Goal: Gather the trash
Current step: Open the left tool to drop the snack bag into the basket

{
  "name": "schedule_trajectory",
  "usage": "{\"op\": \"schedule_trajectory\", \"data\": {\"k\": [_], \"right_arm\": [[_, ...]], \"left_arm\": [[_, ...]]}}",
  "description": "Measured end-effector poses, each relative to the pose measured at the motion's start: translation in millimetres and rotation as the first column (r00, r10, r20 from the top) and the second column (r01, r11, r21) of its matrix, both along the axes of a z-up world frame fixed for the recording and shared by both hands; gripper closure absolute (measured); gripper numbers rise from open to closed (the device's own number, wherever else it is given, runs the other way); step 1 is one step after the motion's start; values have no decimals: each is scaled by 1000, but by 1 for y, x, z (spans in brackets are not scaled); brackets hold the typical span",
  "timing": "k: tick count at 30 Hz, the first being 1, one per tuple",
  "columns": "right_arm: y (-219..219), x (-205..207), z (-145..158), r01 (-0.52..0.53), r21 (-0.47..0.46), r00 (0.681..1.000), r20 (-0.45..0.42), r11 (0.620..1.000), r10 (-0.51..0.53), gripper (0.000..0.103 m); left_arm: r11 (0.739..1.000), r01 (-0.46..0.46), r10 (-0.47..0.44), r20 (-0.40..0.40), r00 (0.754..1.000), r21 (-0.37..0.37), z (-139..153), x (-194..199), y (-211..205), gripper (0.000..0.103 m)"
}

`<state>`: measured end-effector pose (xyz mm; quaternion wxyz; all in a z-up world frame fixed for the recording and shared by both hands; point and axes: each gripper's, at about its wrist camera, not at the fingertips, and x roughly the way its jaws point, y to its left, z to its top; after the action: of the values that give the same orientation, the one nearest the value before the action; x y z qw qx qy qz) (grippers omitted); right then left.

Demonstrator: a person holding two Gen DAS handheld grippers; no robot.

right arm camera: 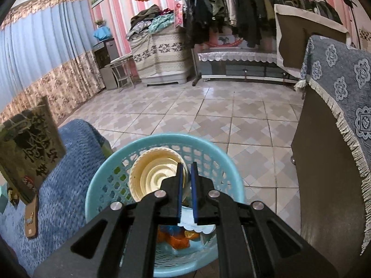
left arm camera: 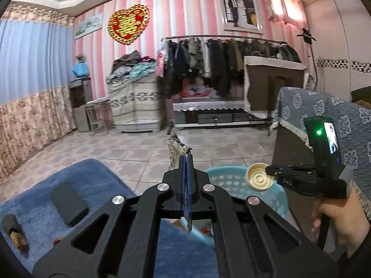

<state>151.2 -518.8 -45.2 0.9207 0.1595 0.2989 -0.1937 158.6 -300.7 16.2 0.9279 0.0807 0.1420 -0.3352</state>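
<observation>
The pale blue perforated plastic basket [right arm camera: 97,185] sits directly below my right gripper [right arm camera: 186,178], which pinches the cream ribbed plastic lid [right arm camera: 153,176] by its rim. My left gripper [left arm camera: 185,162], beside it, clamps a flat crumpled printed wrapper [left arm camera: 174,148] standing upright.

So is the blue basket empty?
No. The basket already holds orange and blue scraps at the bottom, below the right gripper.
</observation>
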Motion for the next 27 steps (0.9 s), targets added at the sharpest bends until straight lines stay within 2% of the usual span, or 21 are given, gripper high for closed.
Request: {"op": "schedule_trajectory", "data": {"k": [4,9,14,19,20,21,22,24,26,27], "right_arm": [[-11,-6,-5,20,26,1000,2,999,-20,96],[-20,-9,-6,45,4,999,-15,999,-45,96],[-24,-9,-9,54,21,998,-24,998,-53,96],[-23,-8,-12,51,22,998,-32,998,-50,96],[-23,-8,-12,51,22,998,-31,998,-50,96],[-22,-8,-12,50,21,998,-31,999,-49,96],[-23,-8,-12,50,21,998,-32,999,-49,96],[-22,-8,-13,50,22,998,-32,999,-49,96],[-21,-7,-13,49,23,998,-32,999,-48,96],[-21,-6,-13,49,22,998,-33,999,-48,96]], "left_arm": [[999,52,-52,-33,998,-1,-9,-1,-29,103],[997,81,-80,-60,995,17,-19,8,-53,103],[991,120,-111,-127,986,66,-43,26,-77,103],[987,118,-98,-168,981,112,-60,47,-94,100],[987,111,-90,-175,980,114,-61,50,-94,96],[989,97,-75,-184,980,116,-62,56,-92,82],[990,80,-57,-186,981,117,-62,59,-90,58],[994,18,1,-181,984,105,-60,67,-82,38],[996,-22,38,-187,982,87,-58,74,-71,33],[995,-55,71,-184,980,88,-57,79,-65,27]]}}
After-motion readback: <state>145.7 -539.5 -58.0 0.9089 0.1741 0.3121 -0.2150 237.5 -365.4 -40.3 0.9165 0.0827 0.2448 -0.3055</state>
